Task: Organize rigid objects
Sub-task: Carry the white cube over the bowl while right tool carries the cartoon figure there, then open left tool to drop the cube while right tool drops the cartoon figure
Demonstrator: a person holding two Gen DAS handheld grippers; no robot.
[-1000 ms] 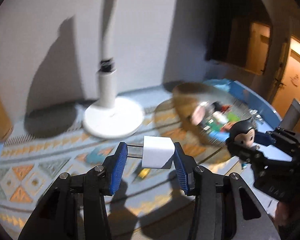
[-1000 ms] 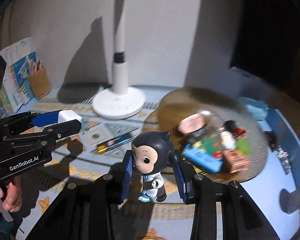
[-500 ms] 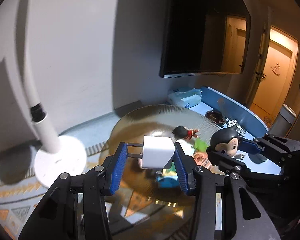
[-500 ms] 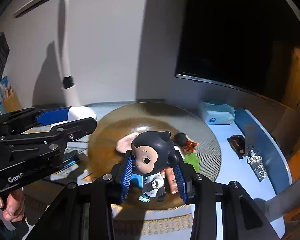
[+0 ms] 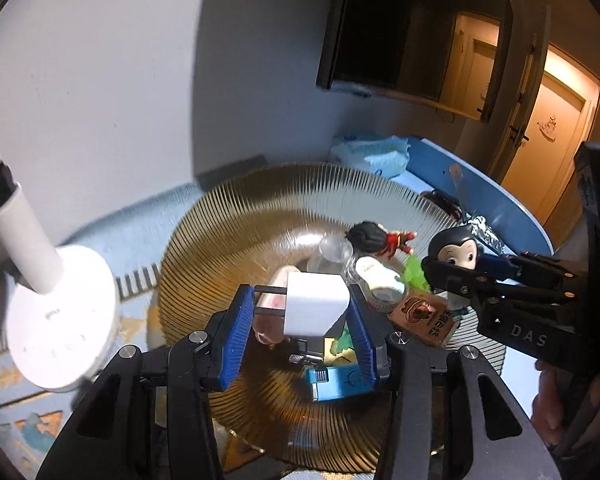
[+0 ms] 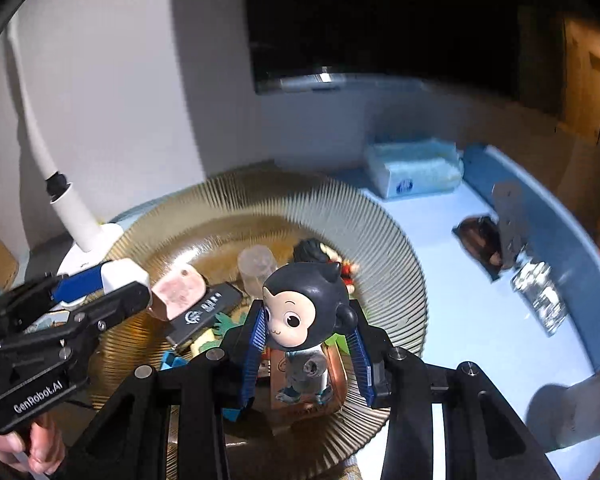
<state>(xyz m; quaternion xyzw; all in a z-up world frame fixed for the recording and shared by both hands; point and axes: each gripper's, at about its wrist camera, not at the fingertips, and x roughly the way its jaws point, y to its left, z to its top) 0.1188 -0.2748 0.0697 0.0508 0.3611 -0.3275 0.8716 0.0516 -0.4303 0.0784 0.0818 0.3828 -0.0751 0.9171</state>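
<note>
My left gripper is shut on a white plug adapter, whose metal prongs point left; it hangs over a ribbed amber glass plate. My right gripper is shut on a dark-headed monkey figurine, held upright over the same plate. Inside the plate lie several small items: a pink eraser, a black USB stick, a blue lighter, a brown box, a red-and-black doll and a clear cup. Each gripper shows at the edge of the other's view.
A white lamp base and stem stand left of the plate. A tissue pack, a dark packet and foil lie on the blue table at the right. Wall and dark screen are behind.
Both grippers have swung right from the patterned mat and lamp to over the amber plate, each keeping its hold. The plate's contents now lie directly under the fingers.
</note>
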